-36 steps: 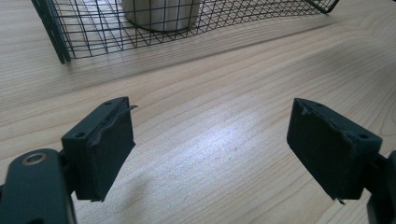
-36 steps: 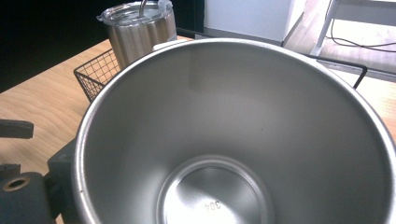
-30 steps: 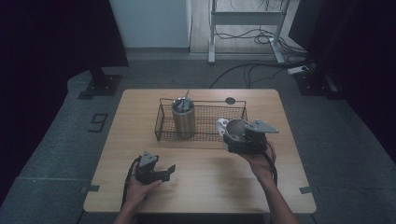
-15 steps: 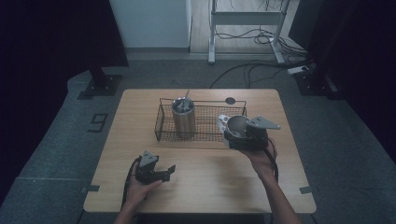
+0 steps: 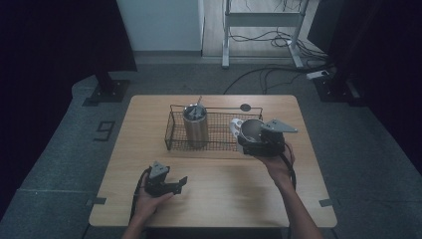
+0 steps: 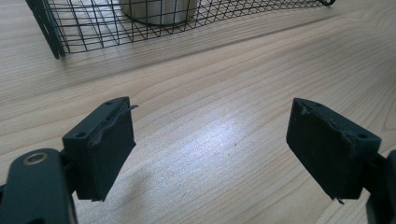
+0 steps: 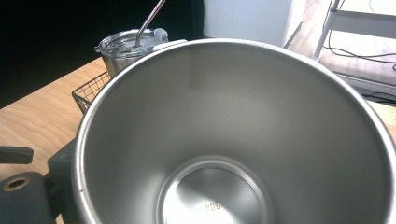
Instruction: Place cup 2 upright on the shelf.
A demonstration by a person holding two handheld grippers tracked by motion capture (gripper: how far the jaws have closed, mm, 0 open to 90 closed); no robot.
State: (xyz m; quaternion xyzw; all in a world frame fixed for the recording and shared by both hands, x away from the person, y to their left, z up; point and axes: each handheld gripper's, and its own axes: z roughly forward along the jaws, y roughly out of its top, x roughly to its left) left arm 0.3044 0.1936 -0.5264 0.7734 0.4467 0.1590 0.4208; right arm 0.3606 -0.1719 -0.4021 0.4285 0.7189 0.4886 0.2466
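A black wire basket (image 5: 174, 135) stands at the middle of the wooden table (image 5: 224, 199). In its left half a lidded steel tumbler (image 5: 195, 124) with a straw stands upright. My right gripper (image 5: 245, 143) is shut on an empty steel cup (image 5: 250, 128) with a white handle, held at the basket's right end. Its wide bare inside (image 7: 224, 140) faces the right gripper view, with the tumbler (image 7: 126, 46) behind. My left gripper (image 5: 180, 183) rests on the table's near left, open, nothing between its pads (image 6: 107, 144). The basket's near wall (image 6: 70, 28) lies ahead of it.
A small dark round disc (image 5: 245, 107) lies on the table behind the basket. Bare wood stretches between the two hands. Beyond the table, a metal frame (image 5: 259, 20) and cables (image 5: 268, 74) lie on the floor.
My right gripper has carried the steel cup slightly up and away from the person, toward the basket. The left gripper has stayed put.
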